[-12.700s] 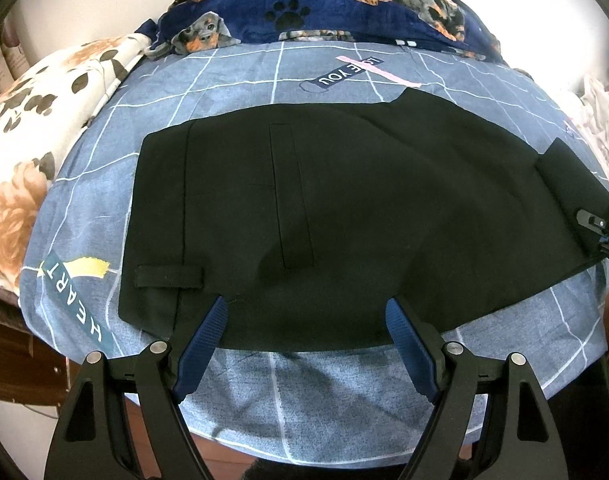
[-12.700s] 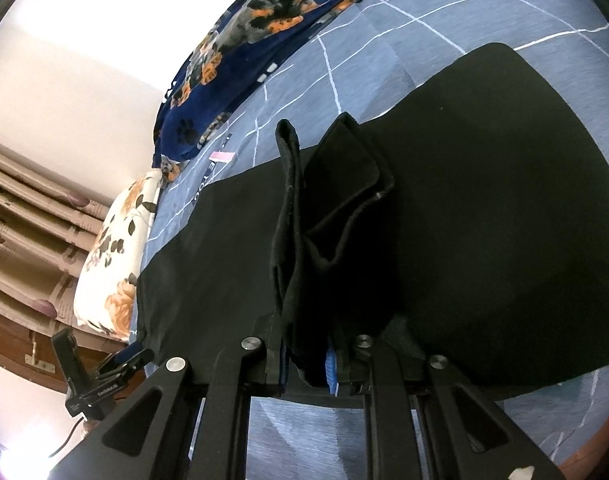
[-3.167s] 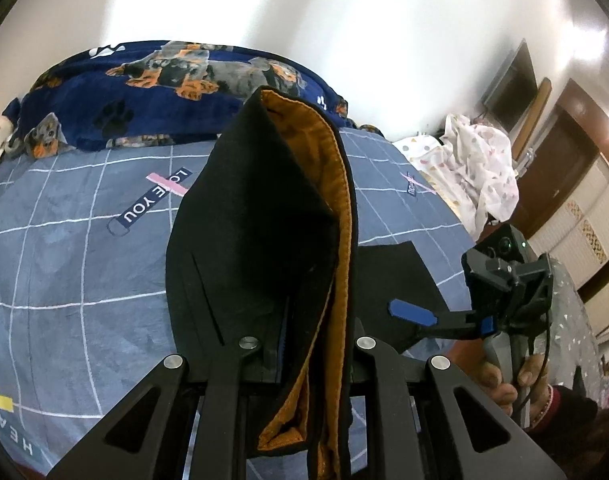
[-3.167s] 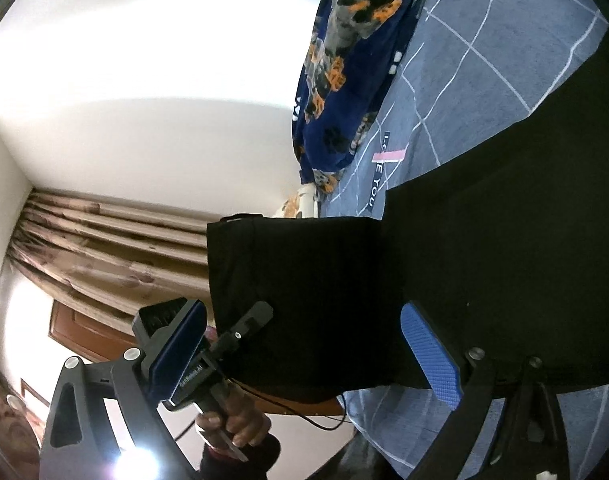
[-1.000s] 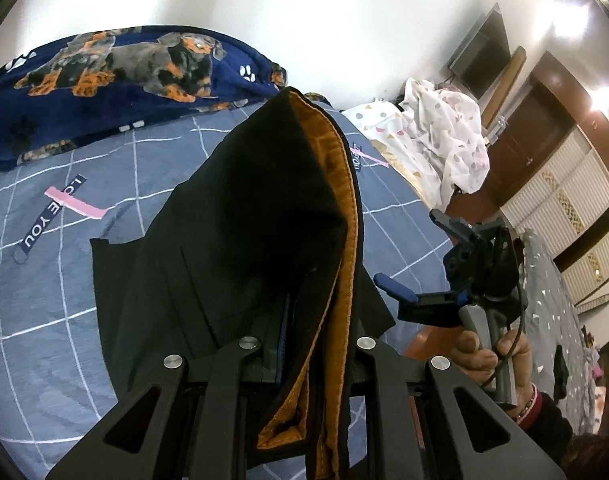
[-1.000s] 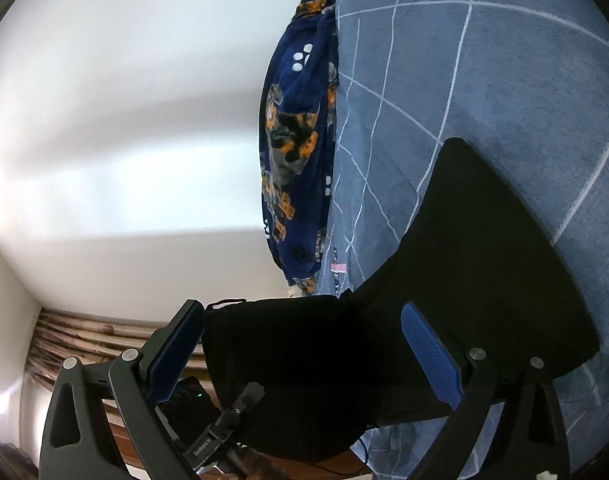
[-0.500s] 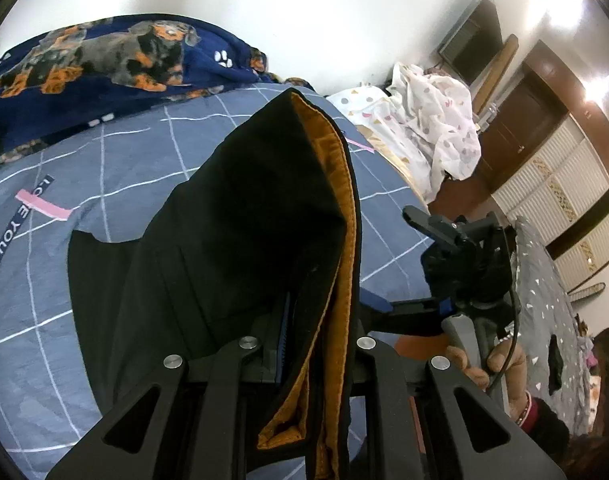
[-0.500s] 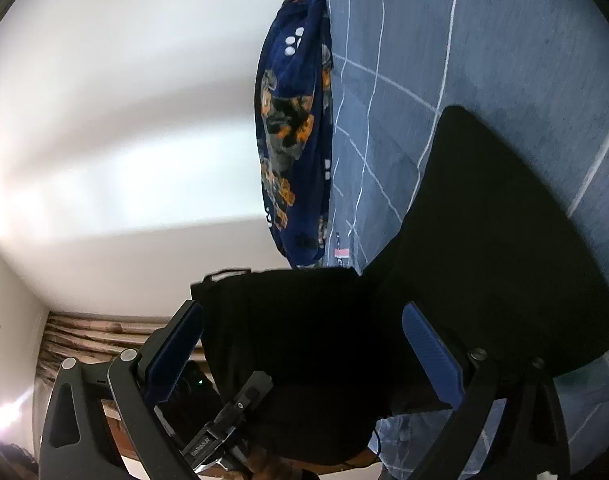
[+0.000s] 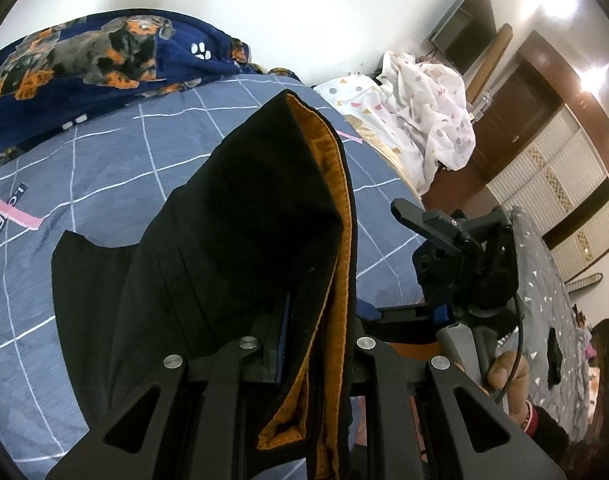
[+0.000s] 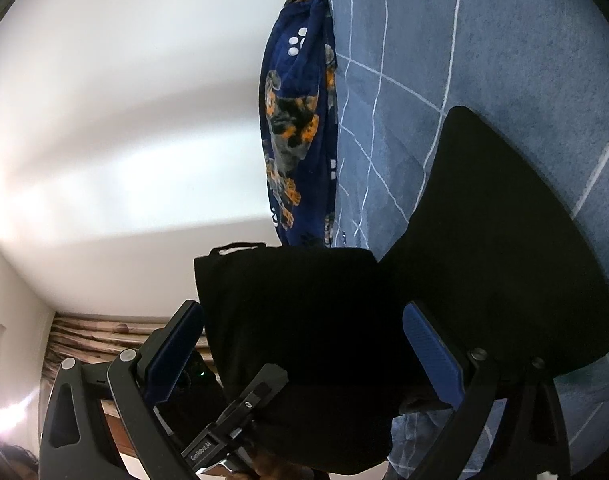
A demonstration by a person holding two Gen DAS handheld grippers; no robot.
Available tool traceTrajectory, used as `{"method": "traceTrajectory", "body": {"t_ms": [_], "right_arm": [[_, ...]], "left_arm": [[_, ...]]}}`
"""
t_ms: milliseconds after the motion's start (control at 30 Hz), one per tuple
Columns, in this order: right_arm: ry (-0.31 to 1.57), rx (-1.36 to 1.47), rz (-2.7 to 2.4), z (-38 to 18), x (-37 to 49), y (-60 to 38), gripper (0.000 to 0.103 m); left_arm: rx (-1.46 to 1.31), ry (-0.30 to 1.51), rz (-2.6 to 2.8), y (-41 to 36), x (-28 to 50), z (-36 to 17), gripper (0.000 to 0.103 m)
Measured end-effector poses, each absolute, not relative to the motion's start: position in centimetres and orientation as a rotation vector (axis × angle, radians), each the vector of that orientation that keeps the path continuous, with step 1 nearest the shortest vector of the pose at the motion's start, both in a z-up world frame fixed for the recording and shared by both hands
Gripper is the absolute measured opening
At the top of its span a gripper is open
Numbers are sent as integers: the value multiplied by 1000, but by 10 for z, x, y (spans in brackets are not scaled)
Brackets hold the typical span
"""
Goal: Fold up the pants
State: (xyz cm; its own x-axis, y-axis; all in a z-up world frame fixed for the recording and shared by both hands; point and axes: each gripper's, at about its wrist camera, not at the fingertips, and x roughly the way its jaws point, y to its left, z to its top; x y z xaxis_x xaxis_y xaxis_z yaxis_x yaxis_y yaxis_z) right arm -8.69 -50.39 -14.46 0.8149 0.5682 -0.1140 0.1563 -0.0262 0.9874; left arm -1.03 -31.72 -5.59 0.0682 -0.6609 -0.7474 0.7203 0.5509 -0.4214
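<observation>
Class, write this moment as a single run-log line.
step: folding pants | left gripper: shut on waistband, lifted above bed | right gripper: open, beside cloth | far end on bed

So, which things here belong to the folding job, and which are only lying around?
Job:
black pants
left gripper, shut on the pants
right gripper, open

Lying about:
dog-print blanket
white patterned cloth
grid bedsheet

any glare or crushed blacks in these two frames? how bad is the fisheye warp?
Left wrist: ceiling-light glare top right; the pants are near-black, only the orange lining shows detail; the bedsheet grid lines bow strongly.
Right wrist: the wall is blown out at left, with flare bottom left; the pants are a featureless black mass; heavy vignette at the corners.
</observation>
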Motion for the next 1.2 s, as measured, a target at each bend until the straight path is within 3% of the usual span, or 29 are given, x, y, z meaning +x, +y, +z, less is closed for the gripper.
{"method": "traceTrajectory", "body": {"t_ms": [1200], "right_arm": [[588,1631,359,-156,-87,-508,100]], "left_arm": [[145,1132,-1051,-359,-17,-87,17]]}}
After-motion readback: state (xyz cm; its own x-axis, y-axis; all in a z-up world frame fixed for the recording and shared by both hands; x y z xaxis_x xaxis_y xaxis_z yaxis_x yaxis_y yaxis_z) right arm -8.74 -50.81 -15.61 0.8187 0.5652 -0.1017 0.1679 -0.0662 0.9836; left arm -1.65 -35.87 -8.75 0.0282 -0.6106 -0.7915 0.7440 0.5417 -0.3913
